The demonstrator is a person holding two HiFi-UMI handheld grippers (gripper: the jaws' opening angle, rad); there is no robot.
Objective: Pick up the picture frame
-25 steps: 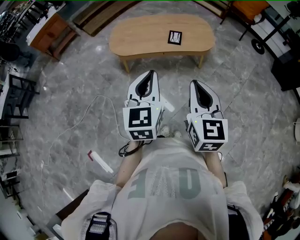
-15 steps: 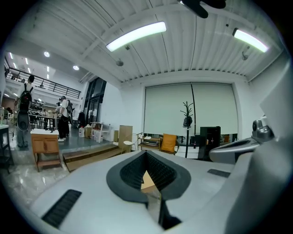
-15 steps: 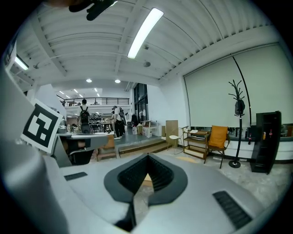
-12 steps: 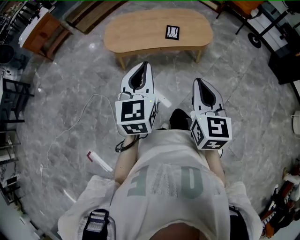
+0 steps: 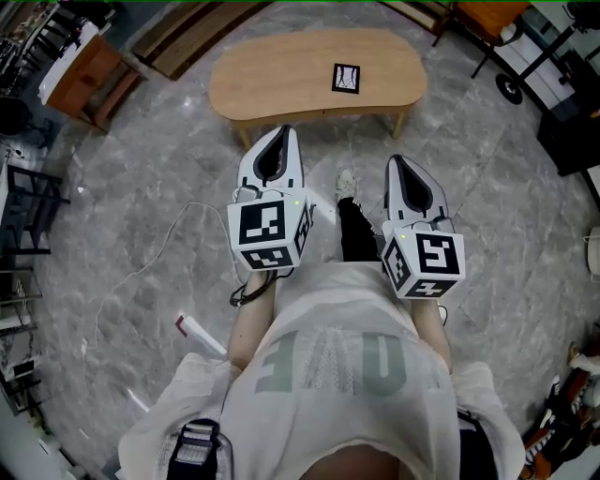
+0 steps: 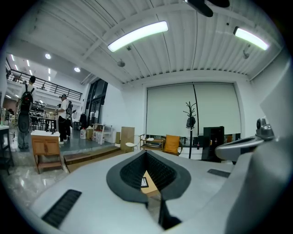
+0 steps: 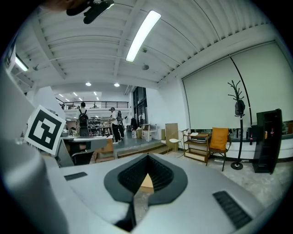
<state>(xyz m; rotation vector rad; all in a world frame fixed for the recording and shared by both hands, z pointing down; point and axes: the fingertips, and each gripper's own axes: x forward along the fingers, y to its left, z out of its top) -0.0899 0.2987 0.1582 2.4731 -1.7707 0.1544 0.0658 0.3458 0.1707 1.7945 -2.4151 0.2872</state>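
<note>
far left: an orange-brown wooden cabinet is standing at the room's edge, well clear of the route. a thin white cable is trailing across the grey marble floor. a short white bar is lying near the person's left side. i am judging that neither is crossing the line to the table.

the left gripper is pointing about level, jaws together with nothing between them, tip aiming toward the near edge of the low kidney-shaped wooden tabletop. it is probably shut because nothing is within reach yet.

between the grippers, a dark-trousered leg with a pale shoe is reaching forward over the floor, which is reading as a walk-up.

the small black-edged picture frame is lying flat on the tabletop, right of its middle, alone, well apart from both grippers. nothing is crowding it.

the right gripper is hanging level beside the left, jaws likewise closed and empty. i am guessing one will be needing to open before any grasp, and a flat frame may be calling for an edge pinch.

far right: a dark wheeled stand and an orange chair are standing off the table's end, not blocking.
</note>
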